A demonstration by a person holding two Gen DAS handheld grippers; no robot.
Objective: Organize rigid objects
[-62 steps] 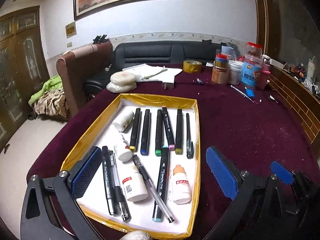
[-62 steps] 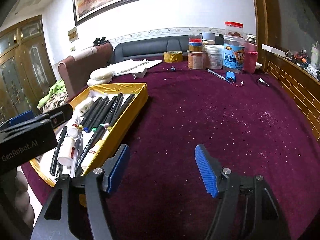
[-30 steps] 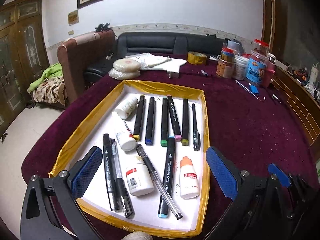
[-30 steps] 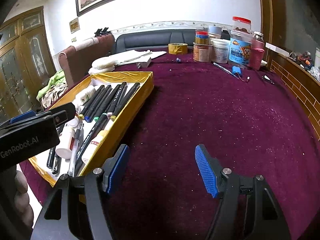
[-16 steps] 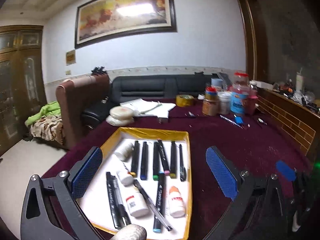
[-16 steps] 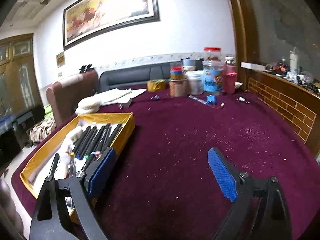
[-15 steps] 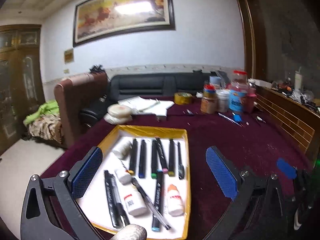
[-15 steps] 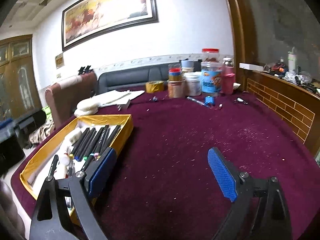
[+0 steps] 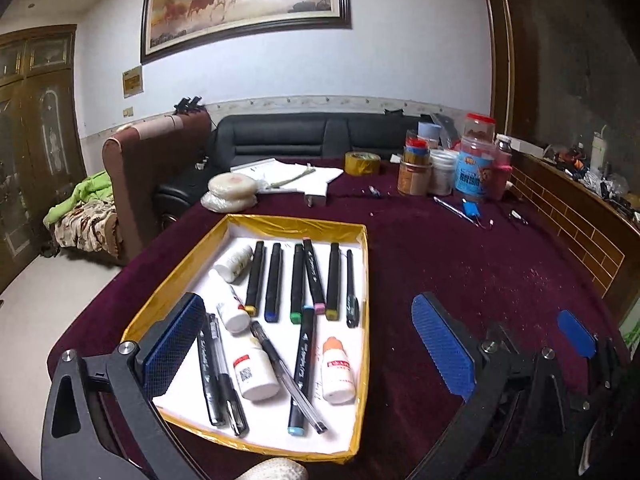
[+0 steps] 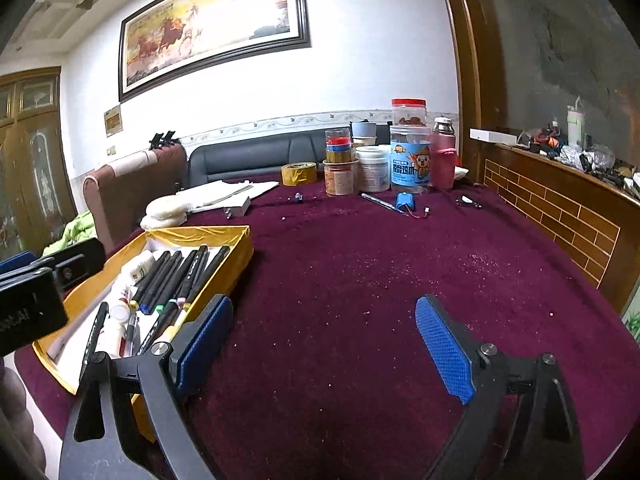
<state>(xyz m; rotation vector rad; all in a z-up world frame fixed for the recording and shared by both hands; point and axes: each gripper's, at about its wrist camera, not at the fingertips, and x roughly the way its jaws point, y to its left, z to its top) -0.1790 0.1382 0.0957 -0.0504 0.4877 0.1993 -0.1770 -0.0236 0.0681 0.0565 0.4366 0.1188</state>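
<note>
Ahead, right gripper jaws wide, cloth bare; tray edge left.

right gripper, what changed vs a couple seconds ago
The right gripper has opened wider and tipped up with the left gripper, so both views take in more wall. Neither took hold of anything. The pens and bottles lie as before in the tray.

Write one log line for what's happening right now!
phase: idle above table | left gripper: open, empty | right gripper: open, empty | pens and bottles: inside gold tray
</note>
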